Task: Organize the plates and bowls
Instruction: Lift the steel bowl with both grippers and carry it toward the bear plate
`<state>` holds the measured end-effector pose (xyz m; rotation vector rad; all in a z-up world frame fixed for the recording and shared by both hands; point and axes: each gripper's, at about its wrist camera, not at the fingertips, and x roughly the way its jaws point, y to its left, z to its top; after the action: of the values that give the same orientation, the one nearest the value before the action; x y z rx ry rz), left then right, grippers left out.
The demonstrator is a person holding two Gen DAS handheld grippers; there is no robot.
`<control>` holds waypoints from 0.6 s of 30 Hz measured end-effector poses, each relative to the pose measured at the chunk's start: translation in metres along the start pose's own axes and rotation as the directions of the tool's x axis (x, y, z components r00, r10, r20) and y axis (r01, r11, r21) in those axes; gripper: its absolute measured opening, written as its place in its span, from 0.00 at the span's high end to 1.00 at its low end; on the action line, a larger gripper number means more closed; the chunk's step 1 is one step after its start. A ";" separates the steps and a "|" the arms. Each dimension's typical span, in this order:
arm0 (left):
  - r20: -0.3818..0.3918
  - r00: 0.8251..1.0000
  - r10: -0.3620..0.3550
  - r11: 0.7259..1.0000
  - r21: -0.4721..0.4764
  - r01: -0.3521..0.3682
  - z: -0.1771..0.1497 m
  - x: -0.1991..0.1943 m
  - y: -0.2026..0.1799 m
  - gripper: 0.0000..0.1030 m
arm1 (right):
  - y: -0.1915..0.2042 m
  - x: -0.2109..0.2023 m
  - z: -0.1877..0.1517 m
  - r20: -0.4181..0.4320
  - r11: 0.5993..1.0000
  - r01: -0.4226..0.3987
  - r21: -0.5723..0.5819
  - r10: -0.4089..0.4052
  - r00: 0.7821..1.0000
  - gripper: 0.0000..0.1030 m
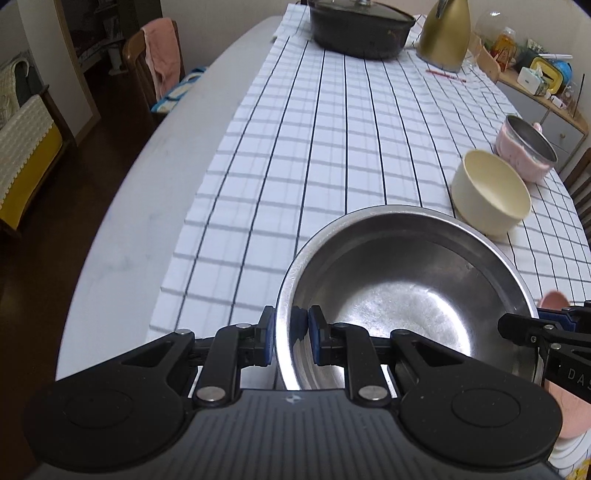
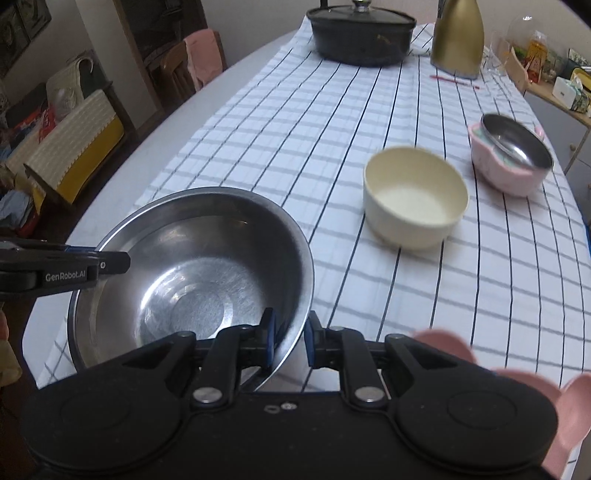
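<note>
A large steel bowl hangs just above the checked tablecloth, carried by both grippers. My left gripper is shut on its left rim, one pad inside and one outside. My right gripper is shut on the opposite rim in the same way. Each view shows the other gripper at the far rim. Beyond stand a cream bowl and a small steel bowl nested in a pink bowl.
A black lidded pot and a gold kettle stand at the table's far end, with a red pencil close by. Pink dishes lie by the near right edge. A chair with a pink cloth stands at the left.
</note>
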<state>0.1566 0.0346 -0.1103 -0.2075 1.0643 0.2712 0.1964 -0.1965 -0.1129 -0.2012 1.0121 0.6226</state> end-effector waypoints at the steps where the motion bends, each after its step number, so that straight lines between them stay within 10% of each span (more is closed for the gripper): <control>1: -0.001 1.000 0.001 1.000 0.002 -0.001 -0.004 0.000 -0.001 0.83 | 0.000 0.000 -0.003 -0.003 1.000 0.000 0.002 0.000 1.000 0.84; 18: -0.033 0.999 0.015 1.000 0.011 -0.015 -0.034 0.014 -0.006 0.83 | 0.003 0.009 -0.046 -0.028 1.000 0.001 -0.018 -0.001 1.000 0.84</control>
<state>0.1362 0.0206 -0.1381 -0.1947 1.1004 0.2759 0.1639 -0.2106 -0.1444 -0.2269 1.0336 0.6298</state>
